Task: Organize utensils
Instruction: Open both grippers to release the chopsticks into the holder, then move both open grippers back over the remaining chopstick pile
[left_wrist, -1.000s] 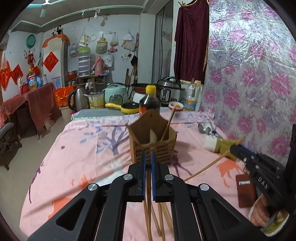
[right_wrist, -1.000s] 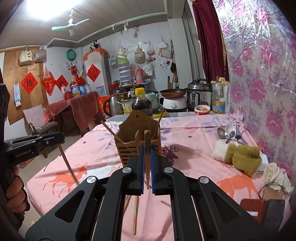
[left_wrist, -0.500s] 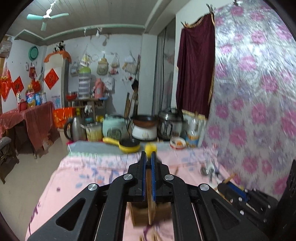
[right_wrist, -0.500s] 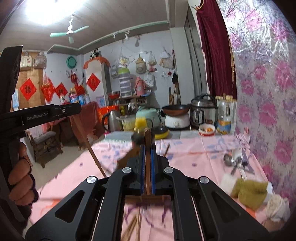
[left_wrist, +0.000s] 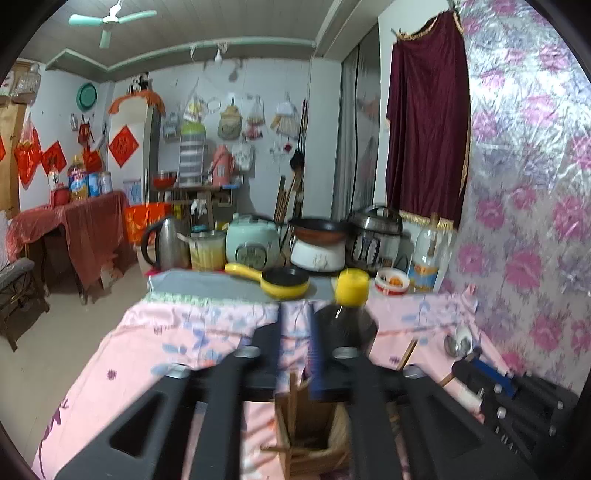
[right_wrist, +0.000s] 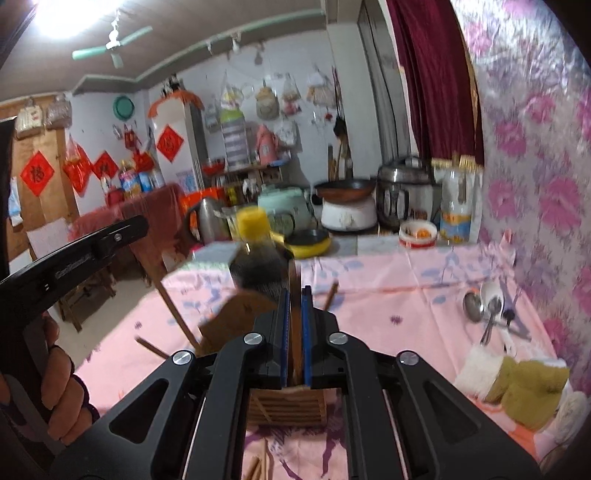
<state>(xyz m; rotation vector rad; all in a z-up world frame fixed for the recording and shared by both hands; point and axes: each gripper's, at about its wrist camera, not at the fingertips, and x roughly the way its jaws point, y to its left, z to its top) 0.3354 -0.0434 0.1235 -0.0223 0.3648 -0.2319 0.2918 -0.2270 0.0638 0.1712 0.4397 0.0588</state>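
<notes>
A wooden utensil holder (left_wrist: 314, 439) stands on the pink tablecloth, right under both grippers. My left gripper (left_wrist: 297, 314) hovers over it with its jaws opening. Its chopstick (left_wrist: 291, 391) stands loose below the pads, its lower end in the holder. From the right wrist view this gripper (right_wrist: 125, 230) is at the left, a hand behind it, the chopstick (right_wrist: 173, 314) slanting down into the holder (right_wrist: 288, 406). My right gripper (right_wrist: 294, 291) is over the same holder. Its jaws are just starting to open, and a chopstick (right_wrist: 295, 332) is still pinched upright between the pads.
A dark sauce bottle with a yellow cap (right_wrist: 255, 254) stands just behind the holder. Spoons (right_wrist: 484, 306) and folded cloths (right_wrist: 517, 387) lie at the right by the flowered wall. Loose chopsticks (right_wrist: 258, 465) lie on the cloth near me. Pans, cookers and a kettle crowd the far end.
Both grippers have travelled forward from in front of the holder to above it. The left jaws have parted and let go of their chopstick, which now stands in the holder.
</notes>
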